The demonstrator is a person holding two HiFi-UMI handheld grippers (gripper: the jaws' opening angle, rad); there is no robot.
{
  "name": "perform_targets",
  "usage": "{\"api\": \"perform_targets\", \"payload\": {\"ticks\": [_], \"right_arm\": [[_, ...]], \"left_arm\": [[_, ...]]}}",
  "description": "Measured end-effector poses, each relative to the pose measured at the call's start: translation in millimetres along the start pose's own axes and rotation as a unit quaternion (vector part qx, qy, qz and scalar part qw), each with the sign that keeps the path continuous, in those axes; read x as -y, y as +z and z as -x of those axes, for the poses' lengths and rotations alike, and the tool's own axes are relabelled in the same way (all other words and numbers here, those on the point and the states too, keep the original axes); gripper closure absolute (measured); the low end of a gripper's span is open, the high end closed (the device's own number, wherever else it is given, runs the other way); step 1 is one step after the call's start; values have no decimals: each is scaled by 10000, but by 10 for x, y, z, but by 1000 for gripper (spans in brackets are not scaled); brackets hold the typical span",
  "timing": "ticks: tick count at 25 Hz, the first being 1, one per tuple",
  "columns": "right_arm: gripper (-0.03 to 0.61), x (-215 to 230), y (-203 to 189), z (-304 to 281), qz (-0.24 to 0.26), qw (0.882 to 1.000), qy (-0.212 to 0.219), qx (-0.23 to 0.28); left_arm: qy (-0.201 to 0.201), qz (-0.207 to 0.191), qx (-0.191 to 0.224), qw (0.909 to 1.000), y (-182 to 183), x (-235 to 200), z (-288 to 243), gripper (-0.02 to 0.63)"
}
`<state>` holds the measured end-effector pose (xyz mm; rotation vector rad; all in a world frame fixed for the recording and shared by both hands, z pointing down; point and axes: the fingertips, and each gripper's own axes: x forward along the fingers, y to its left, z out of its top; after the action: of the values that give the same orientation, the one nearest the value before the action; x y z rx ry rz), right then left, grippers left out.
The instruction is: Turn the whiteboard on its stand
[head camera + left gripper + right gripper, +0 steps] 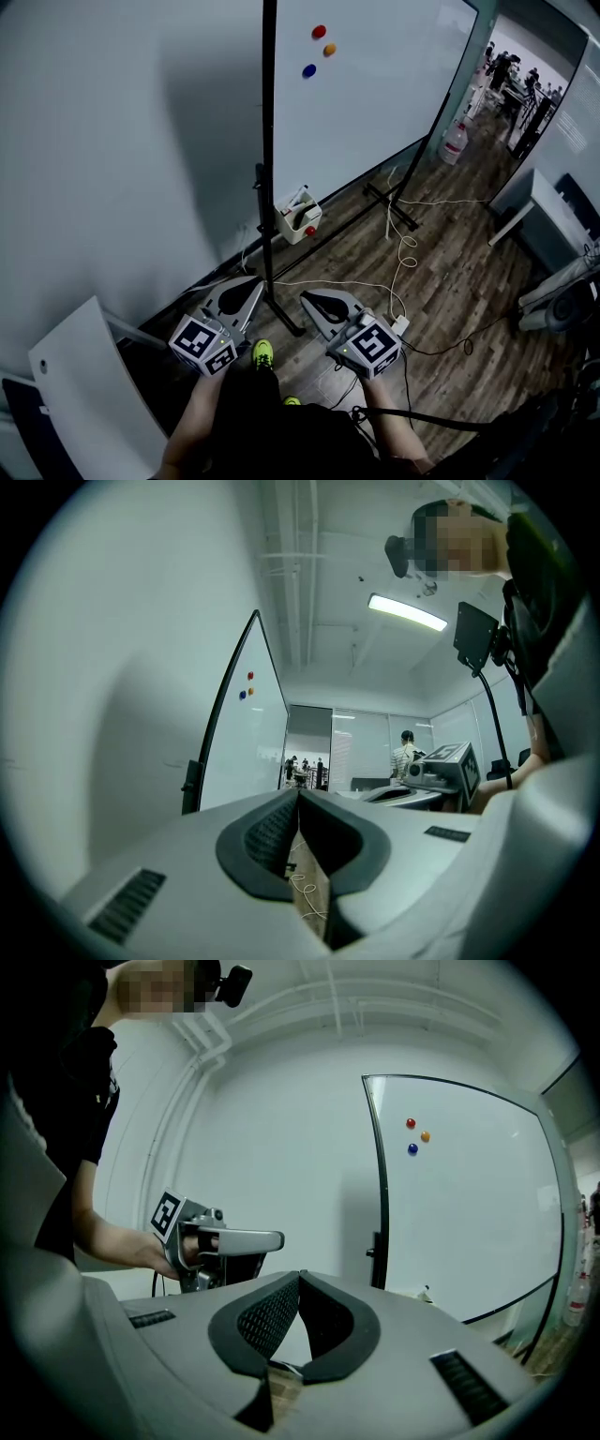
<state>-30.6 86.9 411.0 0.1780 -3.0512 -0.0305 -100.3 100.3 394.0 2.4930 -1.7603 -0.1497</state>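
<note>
Whiteboard (375, 103) ahead, clear of left fingers (239, 298), right fingers (330, 306) (both closed)

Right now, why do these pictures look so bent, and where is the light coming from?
Head view: dim overall, with a broad soft shadow on the wall left of the whiteboard. Left gripper view: fisheye with black corners, and the ceiling light is the brightest spot. Right gripper view: the same fisheye bows the whiteboard's straight frame into a curve.
</note>
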Motion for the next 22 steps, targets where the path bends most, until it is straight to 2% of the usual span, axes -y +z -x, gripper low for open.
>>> {"api": "perform_targets", "payload": {"ticks": [12,22], "right_arm": [[563,496,97,-605,-22,9998,-189,-93],[563,729,102,-1052,-65,9993,-228,-302]], "left_arm": [[-230,109,123,9996,143,-643,-438,612],[-382,65,-41,9992,180,-1050,-671,612]]}}
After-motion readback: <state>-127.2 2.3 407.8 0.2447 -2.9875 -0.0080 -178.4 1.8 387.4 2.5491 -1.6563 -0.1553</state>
